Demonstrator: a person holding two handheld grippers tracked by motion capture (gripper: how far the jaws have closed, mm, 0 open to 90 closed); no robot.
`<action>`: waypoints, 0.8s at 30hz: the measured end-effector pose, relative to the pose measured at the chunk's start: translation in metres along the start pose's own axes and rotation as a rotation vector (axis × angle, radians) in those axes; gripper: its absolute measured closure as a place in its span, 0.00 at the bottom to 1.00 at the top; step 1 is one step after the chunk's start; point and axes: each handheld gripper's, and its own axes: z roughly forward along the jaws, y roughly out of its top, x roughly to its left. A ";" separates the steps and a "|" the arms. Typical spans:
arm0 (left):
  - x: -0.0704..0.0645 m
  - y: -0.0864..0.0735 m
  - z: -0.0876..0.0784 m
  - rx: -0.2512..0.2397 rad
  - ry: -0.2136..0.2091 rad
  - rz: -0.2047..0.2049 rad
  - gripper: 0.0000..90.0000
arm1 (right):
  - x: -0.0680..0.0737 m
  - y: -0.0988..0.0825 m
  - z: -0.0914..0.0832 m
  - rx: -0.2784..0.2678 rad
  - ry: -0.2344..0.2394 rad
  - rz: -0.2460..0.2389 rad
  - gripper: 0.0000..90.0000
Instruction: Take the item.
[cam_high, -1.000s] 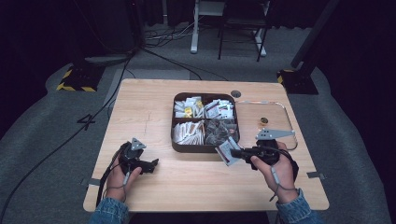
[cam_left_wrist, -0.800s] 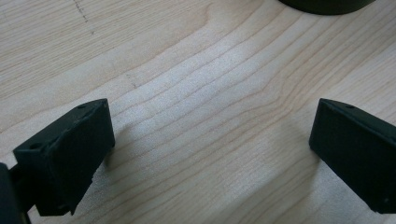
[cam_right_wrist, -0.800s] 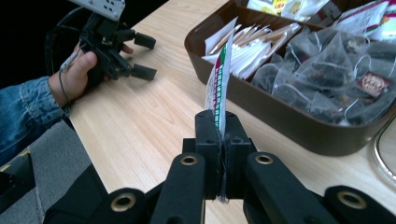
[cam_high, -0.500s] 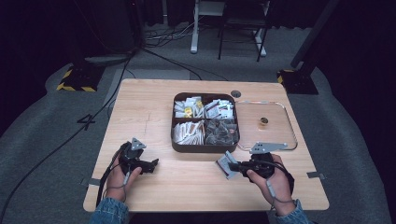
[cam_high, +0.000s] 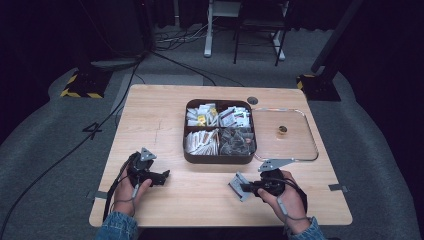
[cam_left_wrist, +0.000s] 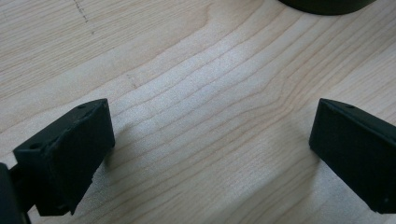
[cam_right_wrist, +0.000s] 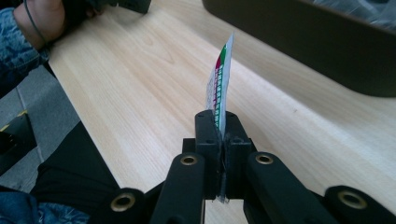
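Your left gripper (cam_high: 162, 175) rested on the pale wooden table (cam_high: 160, 120), jaws wide and empty. Your right gripper (cam_high: 246, 187) clamped a flat white printed sachet (cam_right_wrist: 220, 86) upright, edge-on. Advisable practice was lowering it flat, clear of the brown compartment tray (cam_high: 220, 159) beyond the jaws.

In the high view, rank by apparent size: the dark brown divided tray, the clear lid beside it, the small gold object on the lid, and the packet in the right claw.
1. Dark brown divided tray
2. Clear lid, close to the tray in size
3. Flat packet in the right claw
4. Small gold object
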 end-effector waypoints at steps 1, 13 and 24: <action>0.000 0.000 0.000 0.000 0.000 0.000 0.00 | 0.000 -0.001 0.003 0.012 0.011 0.003 0.98; 0.000 0.000 0.000 0.000 0.000 0.000 0.00 | -0.003 -0.008 0.013 0.060 0.034 0.028 0.98; 0.000 0.000 0.000 0.000 0.000 0.000 0.00 | -0.007 -0.011 0.016 0.064 0.041 0.050 0.81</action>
